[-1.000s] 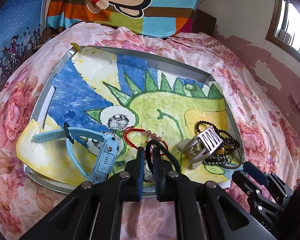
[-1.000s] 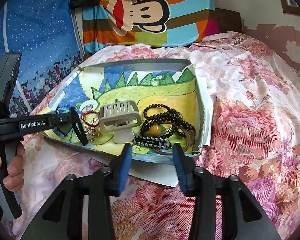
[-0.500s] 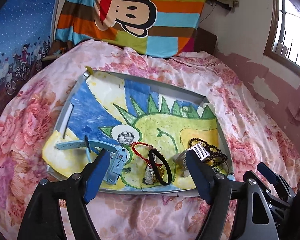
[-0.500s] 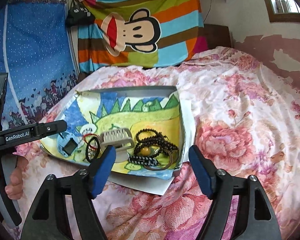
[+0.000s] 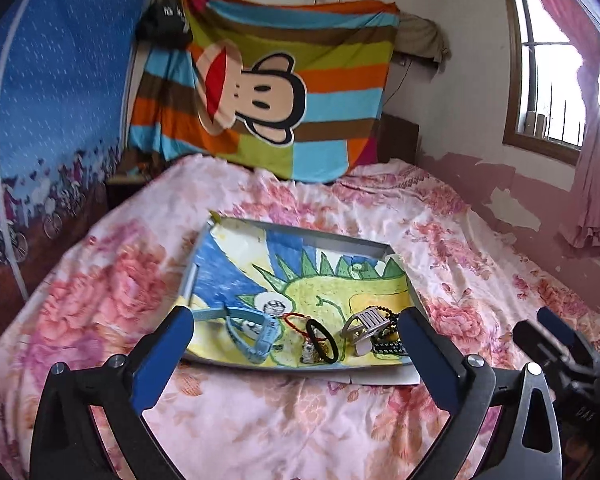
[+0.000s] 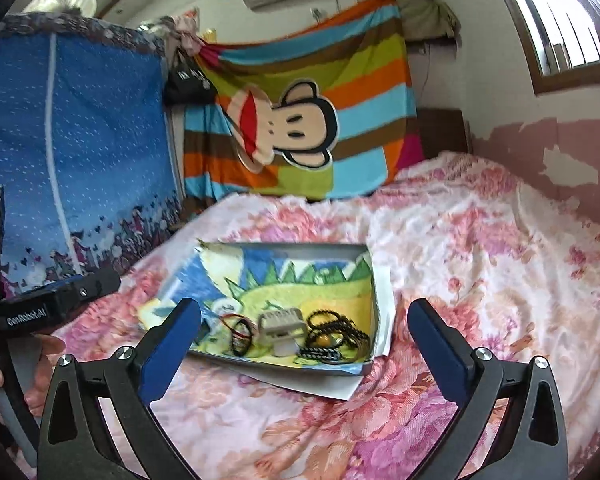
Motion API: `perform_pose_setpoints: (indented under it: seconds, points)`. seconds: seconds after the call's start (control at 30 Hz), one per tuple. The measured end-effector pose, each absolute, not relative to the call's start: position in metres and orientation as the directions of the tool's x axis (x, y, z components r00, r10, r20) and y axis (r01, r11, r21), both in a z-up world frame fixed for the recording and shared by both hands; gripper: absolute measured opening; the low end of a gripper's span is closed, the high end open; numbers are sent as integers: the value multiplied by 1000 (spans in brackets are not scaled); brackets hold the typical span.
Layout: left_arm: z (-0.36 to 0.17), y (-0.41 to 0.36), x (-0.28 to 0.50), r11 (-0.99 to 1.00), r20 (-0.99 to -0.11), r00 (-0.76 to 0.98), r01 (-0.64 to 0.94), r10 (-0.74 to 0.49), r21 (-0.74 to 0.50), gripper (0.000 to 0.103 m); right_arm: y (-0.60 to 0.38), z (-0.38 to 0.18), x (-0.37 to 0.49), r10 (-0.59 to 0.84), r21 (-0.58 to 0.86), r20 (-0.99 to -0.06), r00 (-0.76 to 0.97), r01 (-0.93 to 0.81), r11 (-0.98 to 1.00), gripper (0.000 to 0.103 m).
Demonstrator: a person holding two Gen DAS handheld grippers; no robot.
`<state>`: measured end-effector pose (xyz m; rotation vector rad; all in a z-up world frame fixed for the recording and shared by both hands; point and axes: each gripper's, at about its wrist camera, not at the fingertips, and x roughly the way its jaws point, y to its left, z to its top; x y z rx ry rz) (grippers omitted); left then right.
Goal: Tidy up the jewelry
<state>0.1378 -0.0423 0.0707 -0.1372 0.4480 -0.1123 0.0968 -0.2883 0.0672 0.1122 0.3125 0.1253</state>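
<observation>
Both the left gripper (image 5: pixel 296 354) and right gripper (image 6: pixel 304 346) hang wide apart, holding nothing. The tray (image 5: pixel 300 231) sits at 12 o'clock with the black hair tie (image 5: pixel 321 340) inside.

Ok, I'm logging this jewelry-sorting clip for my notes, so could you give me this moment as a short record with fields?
surface: bed with pink floral cover
container: shallow grey tray lined with a crayon drawing
left of tray: light blue plastic watch
middle: black elastic hair band overlapping a thin red cord bracelet
right of tray: silver slotted hair clip beside dark beaded bracelets
left gripper: open, empty, short of the tray
right gripper: open, empty
</observation>
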Motion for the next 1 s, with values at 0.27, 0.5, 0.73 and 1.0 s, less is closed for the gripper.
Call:
perform_pose_setpoints:
  seconds: [0.27,0.5,0.73,1.0]
  points:
    - [90,-27,74,988,-372,921,68,-116,-141,103,-276,91,36,152,99,-251,956,-131,987,102]
    - [97,-13,24,990,-351,931,57,-99,-130,103,-270,98,-10,141,100,-233,962,-121,988,102]
    - [100,2,-16,992,-333,940,36,-74,-120,103,-260,102,-51,120,79,-204,972,-106,991,102]
    - [93,13,-50,993,-336,940,25,-62,-115,103,-250,95,-80,116,64,-226,967,-105,992,102]
